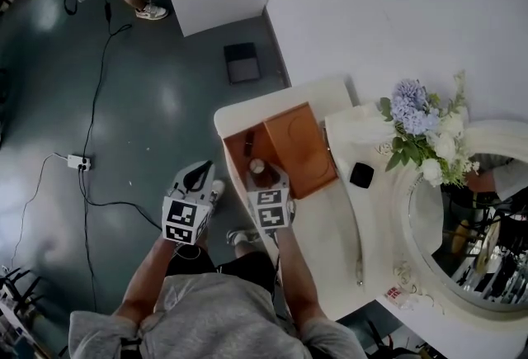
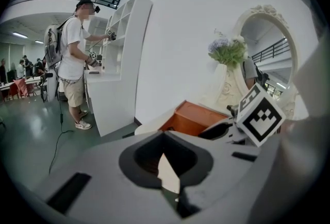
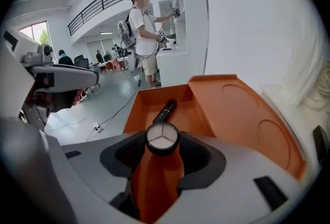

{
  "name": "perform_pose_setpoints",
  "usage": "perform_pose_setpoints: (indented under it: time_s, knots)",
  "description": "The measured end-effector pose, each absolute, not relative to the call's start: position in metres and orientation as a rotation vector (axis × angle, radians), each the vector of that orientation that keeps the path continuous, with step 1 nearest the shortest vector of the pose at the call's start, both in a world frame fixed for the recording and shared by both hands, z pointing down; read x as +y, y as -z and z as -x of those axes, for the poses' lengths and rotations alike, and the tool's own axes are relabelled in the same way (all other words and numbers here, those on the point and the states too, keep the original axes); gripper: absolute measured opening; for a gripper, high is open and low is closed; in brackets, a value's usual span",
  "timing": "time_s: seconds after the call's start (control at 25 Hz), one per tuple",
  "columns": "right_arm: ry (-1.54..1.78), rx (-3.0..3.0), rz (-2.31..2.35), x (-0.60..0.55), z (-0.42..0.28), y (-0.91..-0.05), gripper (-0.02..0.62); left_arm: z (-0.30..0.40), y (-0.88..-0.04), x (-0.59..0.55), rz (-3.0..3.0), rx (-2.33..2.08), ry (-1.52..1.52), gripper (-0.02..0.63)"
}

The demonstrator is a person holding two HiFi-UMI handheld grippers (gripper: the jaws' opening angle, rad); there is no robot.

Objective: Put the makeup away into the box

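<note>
Right gripper view: orange bottle (image 3: 157,182) with a round pale-faced cap (image 3: 162,138) sits clamped between the right tongs (image 3: 163,155), cap end pointing ahead past the tips, jaws held well apart by the bottle body; open orange box (image 3: 135,109) lies just ahead of and below the tips; a black tube (image 3: 165,109) lies inside it, straight ahead of the cap; the box lid (image 3: 247,115) is folded open, ahead and to the right of these tongs.

Head view: right tongs (image 1: 261,178) hold the bottle over the near end of the box (image 1: 235,153); cannot tell if the bottle touches the box; lid (image 1: 301,147) is ahead-right; left tongs (image 1: 198,176) are just left of the right tongs, off the edge of the cream surface (image 1: 322,242), over the floor.

Left gripper view: left tongs (image 2: 165,138) are together with nothing between them; the box shows ahead and to their right.

On the surface right of the right tongs: a black compact (image 1: 361,175) near the lid, a slim stick (image 1: 358,258), then flowers (image 1: 421,126) and an oval mirror (image 1: 470,250) further right; a person (image 3: 144,27) stands at a white shelf unit (image 3: 188,22) far ahead of both tongs; a cable (image 1: 95,101) runs over the floor left of the left tongs.
</note>
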State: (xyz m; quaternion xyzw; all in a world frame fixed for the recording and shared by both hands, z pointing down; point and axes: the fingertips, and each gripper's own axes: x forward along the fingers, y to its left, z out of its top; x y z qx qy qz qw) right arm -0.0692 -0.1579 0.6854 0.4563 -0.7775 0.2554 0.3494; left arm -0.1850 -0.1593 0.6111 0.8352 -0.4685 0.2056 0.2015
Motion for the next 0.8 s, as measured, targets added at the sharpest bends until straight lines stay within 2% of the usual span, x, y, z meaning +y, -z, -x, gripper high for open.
perform_pose_setpoints:
  time_s: [0.8]
  knots:
    - [-0.692,-1.952,-1.132,-0.157,0.072,-0.704,0.219,0.197,-0.615,-0.145,-2.295,-1.348,-0.575,0.0]
